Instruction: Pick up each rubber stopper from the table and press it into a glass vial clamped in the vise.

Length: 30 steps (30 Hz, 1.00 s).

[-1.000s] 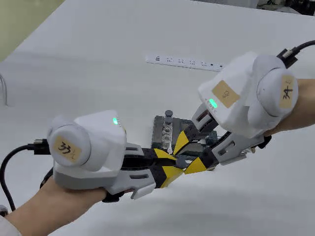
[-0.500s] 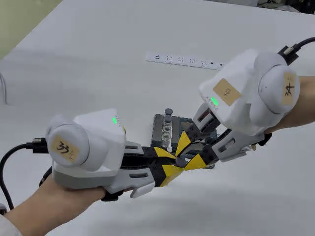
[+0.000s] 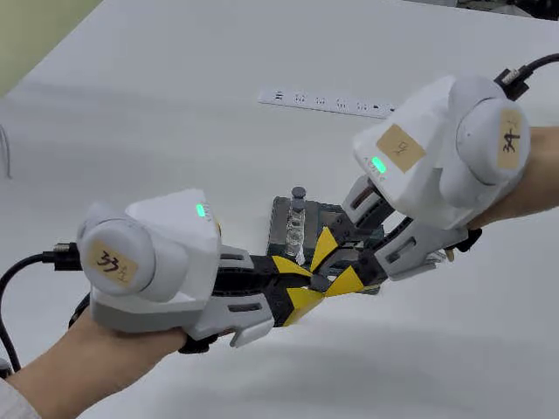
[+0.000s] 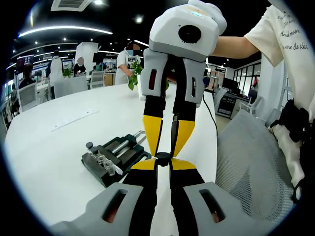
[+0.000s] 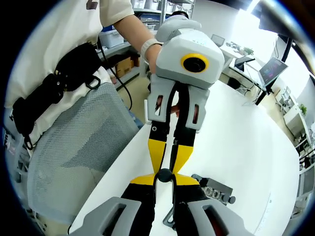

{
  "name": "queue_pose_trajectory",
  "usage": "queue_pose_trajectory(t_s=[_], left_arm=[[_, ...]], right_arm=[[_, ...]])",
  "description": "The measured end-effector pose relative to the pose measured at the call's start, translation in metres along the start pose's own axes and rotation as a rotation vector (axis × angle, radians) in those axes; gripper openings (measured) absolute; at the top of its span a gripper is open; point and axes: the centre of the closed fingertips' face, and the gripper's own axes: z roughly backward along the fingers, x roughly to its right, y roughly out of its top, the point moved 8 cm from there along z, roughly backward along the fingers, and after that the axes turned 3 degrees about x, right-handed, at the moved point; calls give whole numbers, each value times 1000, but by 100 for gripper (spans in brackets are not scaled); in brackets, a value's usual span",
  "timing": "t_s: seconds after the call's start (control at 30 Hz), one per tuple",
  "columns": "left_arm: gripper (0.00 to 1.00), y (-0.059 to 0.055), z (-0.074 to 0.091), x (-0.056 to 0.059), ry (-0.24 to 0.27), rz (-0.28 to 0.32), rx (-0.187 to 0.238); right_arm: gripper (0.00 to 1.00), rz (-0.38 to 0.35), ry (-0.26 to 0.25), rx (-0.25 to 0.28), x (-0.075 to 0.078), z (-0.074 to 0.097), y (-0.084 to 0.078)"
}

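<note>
A small dark rubber stopper (image 3: 320,281) hangs above the table just in front of the vise (image 3: 281,234). My left gripper (image 3: 313,285) and right gripper (image 3: 328,277) meet tip to tip on it, and both pairs of yellow jaws look shut against it. The left gripper view shows the stopper (image 4: 163,156) at my left gripper (image 4: 163,162), with the right gripper coming down from above. Seen from the right gripper (image 5: 165,180), the stopper (image 5: 164,174) sits at the tips. Glass vials (image 3: 295,232) stand clamped in the vise; the far one wears a dark stopper (image 3: 299,193).
A white power strip (image 3: 327,103) lies on the white table beyond the vise. A grey mesh chair (image 4: 246,162) stands at the table's edge behind the person. Other people stand far across the room.
Both grippers have drifted slightly up and closer together with the stopper still between their tips. The vise and vials have not moved.
</note>
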Motion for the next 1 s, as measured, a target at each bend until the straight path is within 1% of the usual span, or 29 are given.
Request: queue_pose_trajectory(t_s=[0.2, 0.37, 0.5, 0.77, 0.87, 1.0], left_arm=[[5, -1, 0, 2, -4, 4, 1], [5, -1, 1, 2, -3, 6, 11], [5, -1, 0, 2, -5, 6, 13], [5, -1, 0, 3, -8, 27, 9], [5, -1, 0, 3, -16, 38, 2], [5, -1, -1, 3, -28, 46, -12]], right_arm=[[7, 7, 12, 0, -1, -1, 1], [6, 1, 19, 9, -1, 0, 1], [6, 2, 25, 7, -1, 0, 1], [6, 4, 32, 4, -1, -1, 1], [6, 17, 37, -1, -2, -1, 2], [6, 60, 46, -16, -4, -3, 3]])
